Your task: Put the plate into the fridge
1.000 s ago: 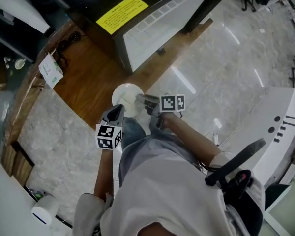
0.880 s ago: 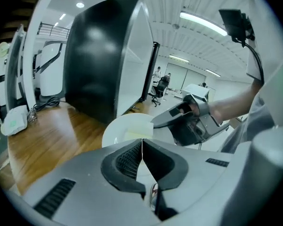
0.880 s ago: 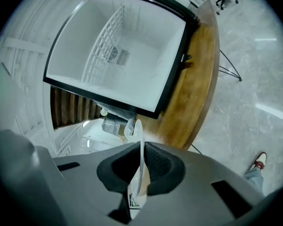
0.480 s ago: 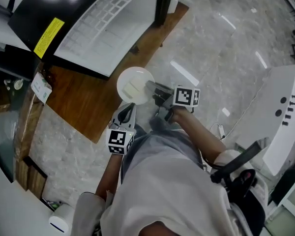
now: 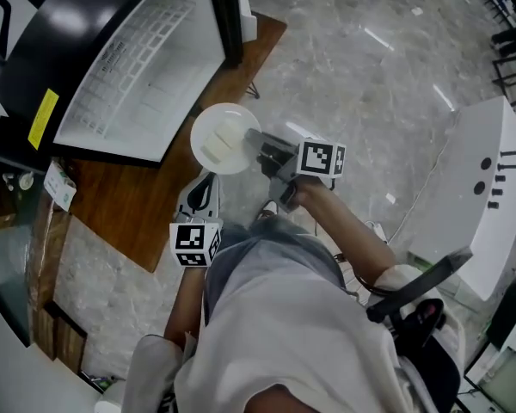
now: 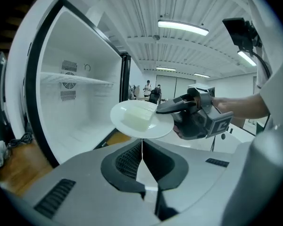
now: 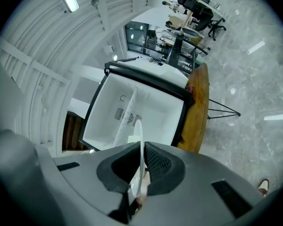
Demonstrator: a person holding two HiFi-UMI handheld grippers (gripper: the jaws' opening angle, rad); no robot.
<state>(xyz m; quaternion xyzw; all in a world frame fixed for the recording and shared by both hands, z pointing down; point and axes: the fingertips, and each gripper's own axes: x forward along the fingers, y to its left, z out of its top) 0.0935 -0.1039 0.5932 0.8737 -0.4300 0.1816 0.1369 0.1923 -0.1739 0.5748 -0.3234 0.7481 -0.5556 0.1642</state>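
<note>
Gripping the plate (image 5: 226, 138) by its rim, the right tongs (image 5: 262, 150) stand almost closed, pads pressed on both faces of the thin edge. Plate is held roughly level in the air before the open fridge (image 5: 146, 67), outside its compartment, with a pale block (image 6: 137, 117) lying on it. Left tongs (image 5: 202, 198) sit just short of the plate, jaws together, nothing between them. Fridge interior is white, crossed by one shelf (image 6: 80, 79).
</note>
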